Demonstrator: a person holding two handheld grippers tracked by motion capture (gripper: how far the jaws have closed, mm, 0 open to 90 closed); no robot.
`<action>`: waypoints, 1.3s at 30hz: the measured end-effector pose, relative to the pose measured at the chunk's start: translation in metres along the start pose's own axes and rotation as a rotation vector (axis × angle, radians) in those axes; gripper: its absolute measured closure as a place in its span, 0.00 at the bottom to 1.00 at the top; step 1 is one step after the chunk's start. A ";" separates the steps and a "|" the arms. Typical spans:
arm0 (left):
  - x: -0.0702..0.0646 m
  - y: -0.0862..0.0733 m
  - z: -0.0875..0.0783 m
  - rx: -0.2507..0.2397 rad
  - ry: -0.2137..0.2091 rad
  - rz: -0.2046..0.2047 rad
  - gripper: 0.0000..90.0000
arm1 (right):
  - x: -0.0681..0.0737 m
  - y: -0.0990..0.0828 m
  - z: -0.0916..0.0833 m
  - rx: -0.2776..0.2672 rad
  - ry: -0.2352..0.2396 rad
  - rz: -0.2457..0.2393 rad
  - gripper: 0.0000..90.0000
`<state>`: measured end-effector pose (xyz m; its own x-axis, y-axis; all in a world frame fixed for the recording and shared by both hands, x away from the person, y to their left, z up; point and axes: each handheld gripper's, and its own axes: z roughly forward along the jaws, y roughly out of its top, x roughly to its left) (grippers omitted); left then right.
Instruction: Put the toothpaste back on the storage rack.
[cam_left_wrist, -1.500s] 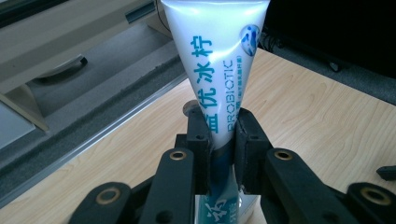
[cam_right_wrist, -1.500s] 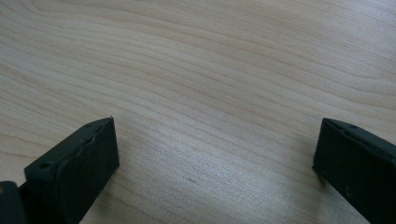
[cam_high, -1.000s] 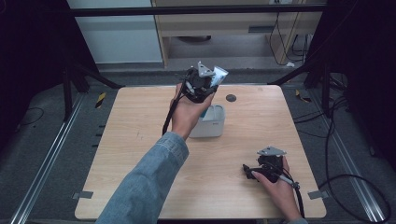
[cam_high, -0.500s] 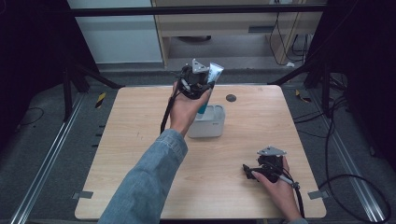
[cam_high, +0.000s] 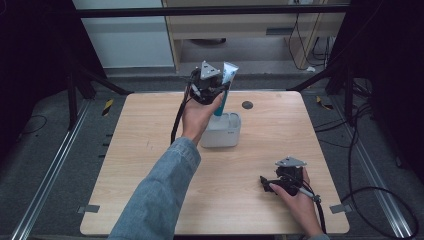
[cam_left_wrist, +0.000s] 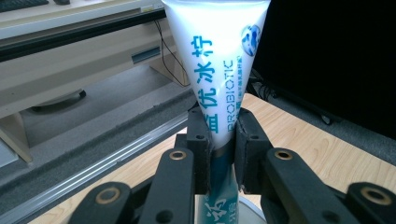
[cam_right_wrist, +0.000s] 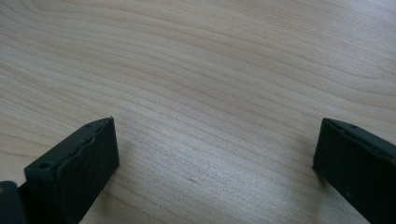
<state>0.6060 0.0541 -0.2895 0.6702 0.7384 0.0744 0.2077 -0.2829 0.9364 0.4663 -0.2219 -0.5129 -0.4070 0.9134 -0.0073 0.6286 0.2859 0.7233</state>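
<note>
Since the earlier pictures the left tongs (cam_high: 216, 90), clamped on the white and teal toothpaste tube (cam_high: 226, 85), have carried it a short way toward the far edge of the surface (cam_high: 150, 165) and a little upward. The tube's lower teal end now shows clear above the white container (cam_high: 222, 134), whose open top has come into view where the hand (cam_high: 197, 117) had covered it.
</note>
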 end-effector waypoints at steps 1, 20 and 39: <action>0.000 0.000 0.000 -0.001 0.001 -0.002 0.87 | 0.000 0.000 0.000 0.000 0.000 0.000 0.00; -0.002 -0.017 0.009 -0.041 0.004 -0.013 0.87 | 0.000 0.000 0.000 0.001 0.001 0.002 0.00; -0.001 -0.039 0.019 0.000 0.007 0.001 0.87 | 0.000 0.000 0.000 0.003 0.003 0.000 0.00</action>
<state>0.6108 0.0524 -0.3332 0.6654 0.7424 0.0776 0.2071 -0.2836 0.9363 0.4661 -0.2218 -0.5129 -0.4089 0.9126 -0.0052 0.6307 0.2867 0.7212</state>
